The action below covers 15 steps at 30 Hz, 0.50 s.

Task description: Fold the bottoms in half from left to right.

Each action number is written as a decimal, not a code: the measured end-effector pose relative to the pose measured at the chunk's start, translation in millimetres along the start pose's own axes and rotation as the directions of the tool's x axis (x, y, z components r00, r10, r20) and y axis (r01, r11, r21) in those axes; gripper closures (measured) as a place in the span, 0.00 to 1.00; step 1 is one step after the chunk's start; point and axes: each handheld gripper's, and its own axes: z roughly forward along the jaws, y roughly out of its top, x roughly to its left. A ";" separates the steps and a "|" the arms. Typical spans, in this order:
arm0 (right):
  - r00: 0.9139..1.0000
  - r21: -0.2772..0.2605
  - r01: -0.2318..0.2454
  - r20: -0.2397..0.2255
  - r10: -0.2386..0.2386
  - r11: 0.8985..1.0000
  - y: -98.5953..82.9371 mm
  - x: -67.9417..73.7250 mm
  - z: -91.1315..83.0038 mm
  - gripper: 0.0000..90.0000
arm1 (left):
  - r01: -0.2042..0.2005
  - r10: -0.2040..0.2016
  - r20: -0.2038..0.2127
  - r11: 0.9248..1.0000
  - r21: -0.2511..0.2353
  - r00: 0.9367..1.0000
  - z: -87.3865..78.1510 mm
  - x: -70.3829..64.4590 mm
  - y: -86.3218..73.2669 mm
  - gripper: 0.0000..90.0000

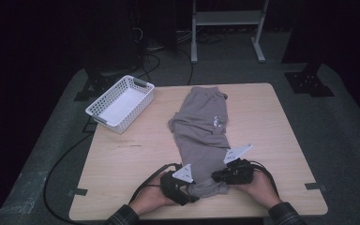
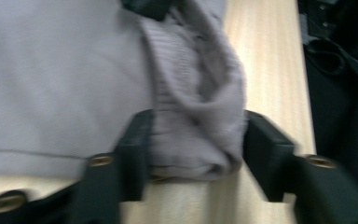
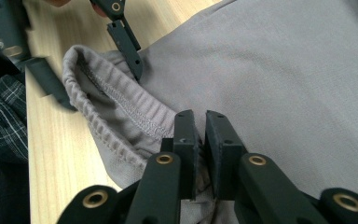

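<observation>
— What else is on my table (image 1: 122, 159) besides the work?
— A white slotted basket (image 1: 120, 103) at its far left corner, from where I sit.
— Beyond the table?
— A pale metal frame (image 1: 227, 28) on the grey floor, and a black cable (image 1: 58, 159) trailing past the table's left edge.

Dim high view, dark vignetted corners, left gripper view motion-blurred — right sharper

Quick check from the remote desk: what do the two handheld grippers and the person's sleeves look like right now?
Both the left gripper and the right gripper are black, blocky units, each topped by a grey three-cornered plate and trailing a black cable. In the gripper views their jaws are flat black bars fixed with brass-coloured screws. The person's sleeves are dark plaid.
</observation>
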 end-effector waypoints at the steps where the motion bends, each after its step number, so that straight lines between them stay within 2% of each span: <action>1: 1.000 0.000 0.002 0.001 -0.002 1.000 0.0 0.2 -0.4 0.90 | 0.008 -0.008 0.004 1.000 -0.001 1.000 -0.9 1.8 -0.2 0.62; 3: 1.000 -0.005 -0.002 0.003 0.002 1.000 -0.1 0.4 -1.7 0.82 | 0.023 -0.023 0.018 1.000 -0.004 1.000 -1.7 4.6 -1.5 0.71; 5: 1.000 -0.022 -0.008 0.008 0.009 1.000 -0.4 -1.4 -5.4 0.69 | 0.031 -0.031 0.033 1.000 -0.005 0.999 -2.1 6.2 -2.0 0.74; 7: 0.999 -0.046 -0.016 -0.029 0.014 0.999 -0.4 -2.4 -11.5 0.58 | 0.021 -0.021 0.039 1.000 0.000 0.999 -2.3 6.6 -1.7 0.75; 9: 0.998 -0.044 0.015 -0.056 -0.017 0.999 -1.8 -2.7 -16.3 0.47 | 0.009 -0.009 0.046 1.000 0.001 0.999 -2.4 7.1 -1.8 0.75; 11: 0.996 -0.023 0.045 -0.075 -0.047 0.999 -5.4 -0.9 -16.4 0.42 | -0.006 0.006 0.048 1.000 0.000 0.999 -2.5 7.5 -2.2 0.75; 14: 0.994 -0.012 0.052 -0.097 -0.053 0.999 -8.1 0.6 -16.0 0.38 | -0.016 0.016 0.049 1.000 0.001 0.999 -2.9 7.6 -2.6 0.75; 15: 0.990 -0.010 0.059 -0.131 -0.060 0.998 -8.1 3.4 -16.7 0.35 | -0.017 0.017 0.050 1.000 -0.002 0.999 -3.0 8.0 -3.1 0.75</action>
